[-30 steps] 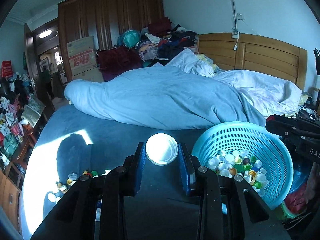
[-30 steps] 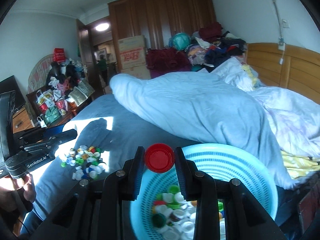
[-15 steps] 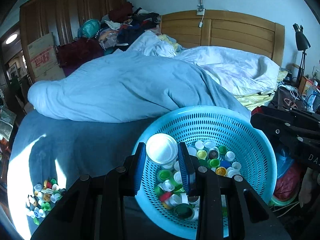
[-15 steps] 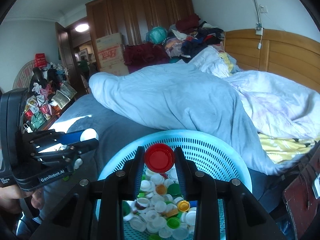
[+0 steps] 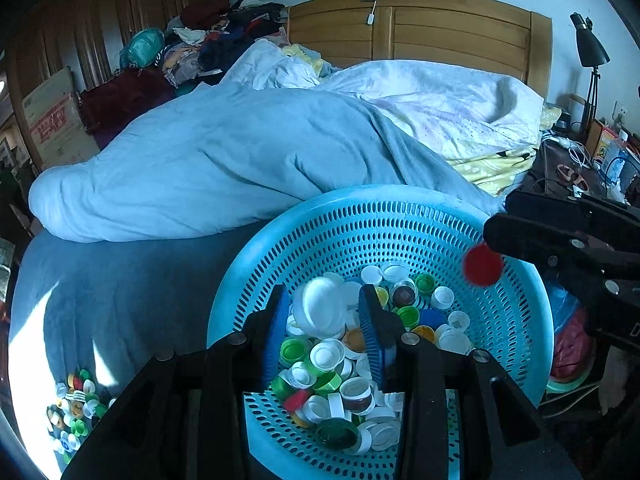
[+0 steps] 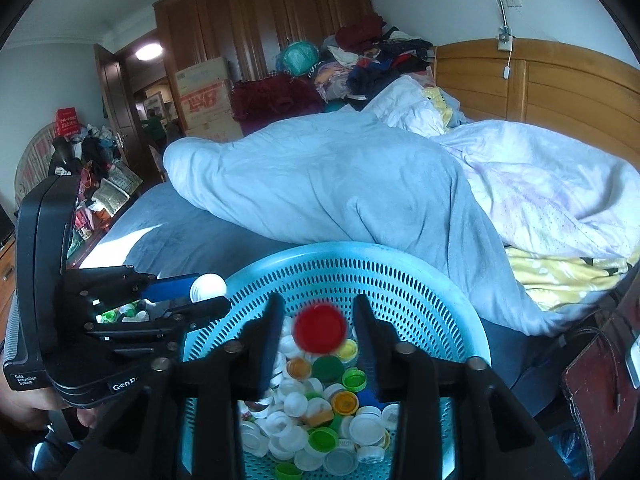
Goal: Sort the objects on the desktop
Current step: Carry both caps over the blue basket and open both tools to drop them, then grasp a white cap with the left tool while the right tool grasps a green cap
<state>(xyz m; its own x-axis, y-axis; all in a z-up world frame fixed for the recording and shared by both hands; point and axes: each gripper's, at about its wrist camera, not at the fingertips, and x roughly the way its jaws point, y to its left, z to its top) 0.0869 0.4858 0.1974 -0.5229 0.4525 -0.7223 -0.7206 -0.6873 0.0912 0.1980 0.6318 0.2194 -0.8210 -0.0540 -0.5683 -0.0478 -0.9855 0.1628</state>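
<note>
A blue perforated basket (image 5: pixel 400 216) full of bottle caps stands on the bed; it also shows in the right wrist view (image 6: pixel 360 264). My left gripper (image 5: pixel 324 312) is over it with jaws apart, and a white cap (image 5: pixel 320 308) hangs loose and tilted between them. My right gripper (image 6: pixel 318 326) is open over the basket, and a blurred red cap (image 6: pixel 320 328) is in the air between its fingers, touching neither. The red cap also shows in the left wrist view (image 5: pixel 482 266).
A pile of loose caps (image 5: pixel 76 404) lies on the blue sheet at the lower left. A rumpled blue duvet (image 5: pixel 224 160) lies behind the basket. A wooden headboard (image 5: pixel 440 28) and a black lamp (image 5: pixel 588 48) stand at the back right.
Both grippers have opened over the basket. The red cap has left the right gripper and is falling; the white cap has come loose in the left one.
</note>
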